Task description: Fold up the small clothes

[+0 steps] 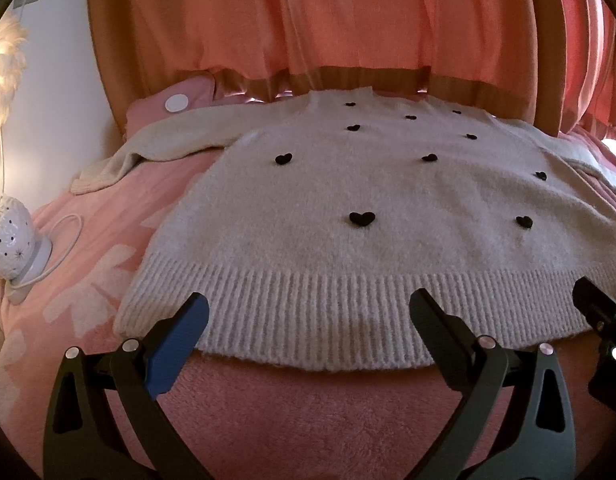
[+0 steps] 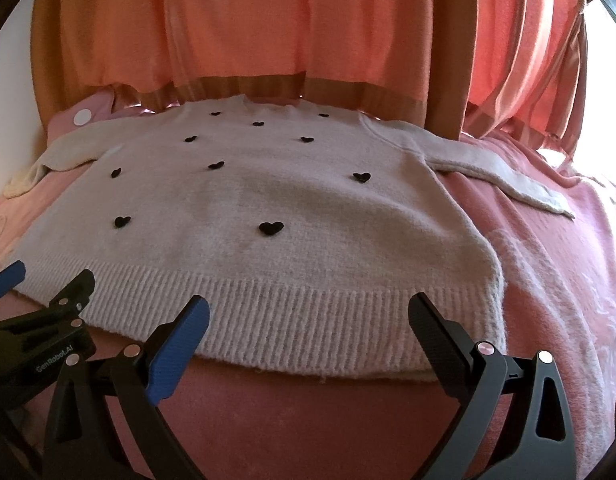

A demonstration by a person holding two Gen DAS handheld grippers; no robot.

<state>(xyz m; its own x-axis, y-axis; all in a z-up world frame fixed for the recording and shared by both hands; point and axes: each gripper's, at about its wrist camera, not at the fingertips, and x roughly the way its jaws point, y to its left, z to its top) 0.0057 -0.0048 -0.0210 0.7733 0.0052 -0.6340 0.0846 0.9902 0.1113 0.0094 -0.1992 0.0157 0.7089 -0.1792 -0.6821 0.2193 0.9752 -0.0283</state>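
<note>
Sweater (image 1: 347,200) flat on blanket (image 1: 308,412), hem nearest, neckline far; both grippers' jaws wide, empty.

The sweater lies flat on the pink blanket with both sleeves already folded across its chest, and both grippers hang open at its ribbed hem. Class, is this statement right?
One part is wrong: the sleeves are not folded. The sweater lies flat on the pink blanket with both sleeves spread out to the sides, as the right wrist view shows. The left gripper and right gripper are open at the hem.
</note>
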